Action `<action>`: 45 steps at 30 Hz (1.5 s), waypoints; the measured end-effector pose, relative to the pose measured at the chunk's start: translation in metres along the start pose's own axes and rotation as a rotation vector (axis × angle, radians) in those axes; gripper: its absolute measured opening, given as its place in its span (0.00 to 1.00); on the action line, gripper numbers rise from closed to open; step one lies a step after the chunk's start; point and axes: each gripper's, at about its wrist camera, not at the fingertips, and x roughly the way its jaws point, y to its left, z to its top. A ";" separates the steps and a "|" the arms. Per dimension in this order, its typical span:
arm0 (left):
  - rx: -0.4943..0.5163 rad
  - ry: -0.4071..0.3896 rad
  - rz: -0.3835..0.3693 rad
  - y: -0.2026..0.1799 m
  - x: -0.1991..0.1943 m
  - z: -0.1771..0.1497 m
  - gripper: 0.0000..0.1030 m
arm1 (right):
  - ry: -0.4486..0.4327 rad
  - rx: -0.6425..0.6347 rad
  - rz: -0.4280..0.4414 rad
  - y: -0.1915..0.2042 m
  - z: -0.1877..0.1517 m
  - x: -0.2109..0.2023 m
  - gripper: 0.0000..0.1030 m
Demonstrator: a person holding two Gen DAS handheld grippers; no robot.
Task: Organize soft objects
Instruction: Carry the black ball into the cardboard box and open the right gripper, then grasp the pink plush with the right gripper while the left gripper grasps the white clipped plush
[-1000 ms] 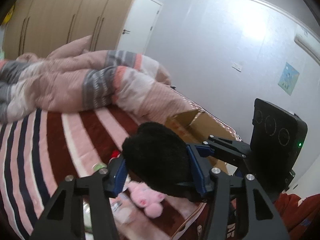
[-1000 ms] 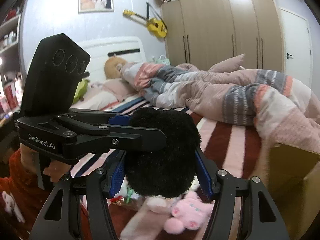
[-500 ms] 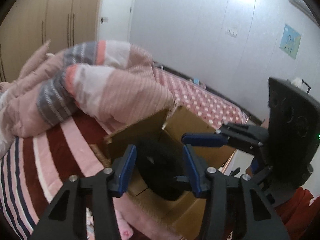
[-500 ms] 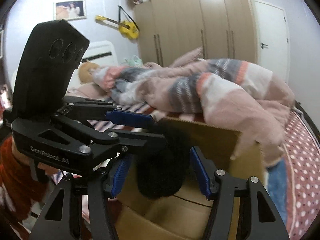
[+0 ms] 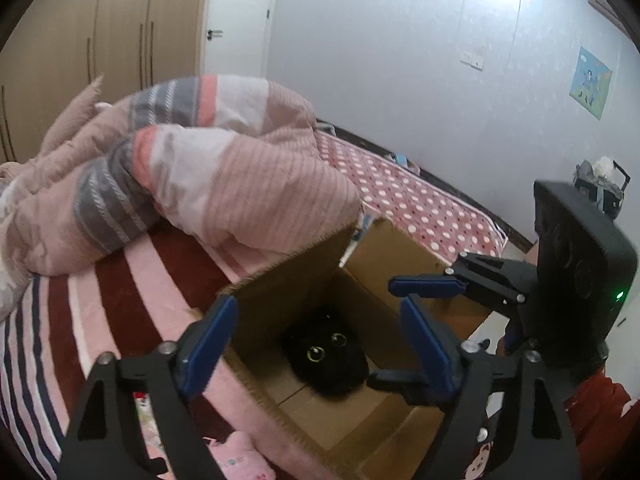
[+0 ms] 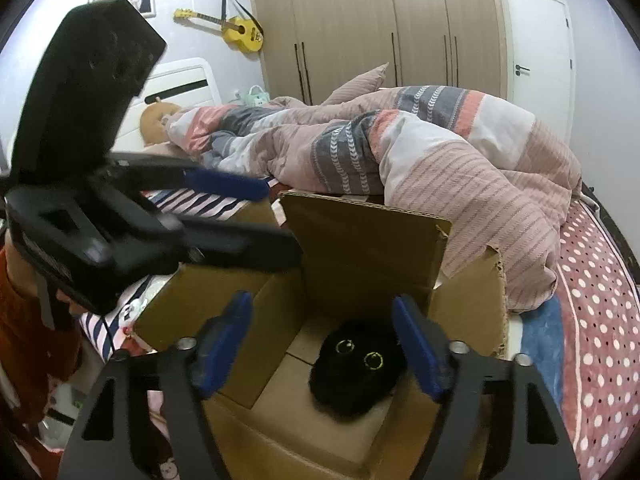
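A black plush toy with round yellow eyes (image 5: pixel 326 362) lies on the bottom of an open cardboard box (image 5: pixel 304 276) on the bed. It also shows in the right wrist view (image 6: pixel 356 372), inside the same box (image 6: pixel 364 236). My left gripper (image 5: pixel 316 346) is open and empty above the box. My right gripper (image 6: pixel 324 346) is open and empty above the toy. Each gripper appears in the other's view, the right one (image 5: pixel 424 292) beside the box and the left one (image 6: pixel 224 184) blurred.
A crumpled pink and grey striped duvet (image 5: pixel 192 172) lies right behind the box (image 6: pixel 460 184). A pink plush toy (image 5: pixel 240 456) lies on the striped sheet in front of the box. Wardrobes (image 6: pixel 380 28) and a door stand behind the bed.
Both grippers carried the black plush from above the bed to the box, then opened. The toy dropped and now rests on the box floor.
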 end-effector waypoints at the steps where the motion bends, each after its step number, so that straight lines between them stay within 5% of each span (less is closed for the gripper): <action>1: 0.000 -0.013 0.007 0.000 -0.006 0.000 0.84 | 0.001 -0.004 -0.005 0.004 -0.001 -0.002 0.77; 4: -0.011 -0.042 0.024 0.004 -0.025 -0.001 0.85 | 0.001 -0.033 -0.036 0.020 0.002 -0.006 0.87; 7: -0.017 -0.073 0.054 0.011 -0.049 -0.008 0.99 | -0.019 -0.099 -0.103 0.048 0.006 -0.014 1.00; 15: -0.064 -0.185 0.167 0.053 -0.134 -0.055 1.00 | -0.102 -0.149 -0.072 0.126 0.032 -0.025 1.00; 20: -0.103 -0.208 0.252 0.090 -0.180 -0.094 1.00 | -0.082 -0.135 0.019 0.178 0.044 -0.006 1.00; 24: -0.142 -0.212 0.303 0.119 -0.204 -0.133 1.00 | -0.093 -0.144 -0.014 0.216 0.037 0.015 1.00; 34: -0.240 -0.117 0.285 0.171 -0.171 -0.235 0.99 | 0.077 0.040 -0.075 0.200 -0.027 0.101 0.82; 39: -0.255 -0.057 0.249 0.176 -0.138 -0.284 0.83 | 0.142 0.094 -0.184 0.184 -0.056 0.132 0.80; 41: -0.263 -0.026 0.208 0.176 -0.126 -0.299 0.68 | 0.156 0.113 -0.208 0.179 -0.064 0.141 0.77; 45: -0.305 0.010 0.110 0.181 -0.106 -0.321 0.61 | 0.170 0.158 -0.269 0.170 -0.068 0.151 0.76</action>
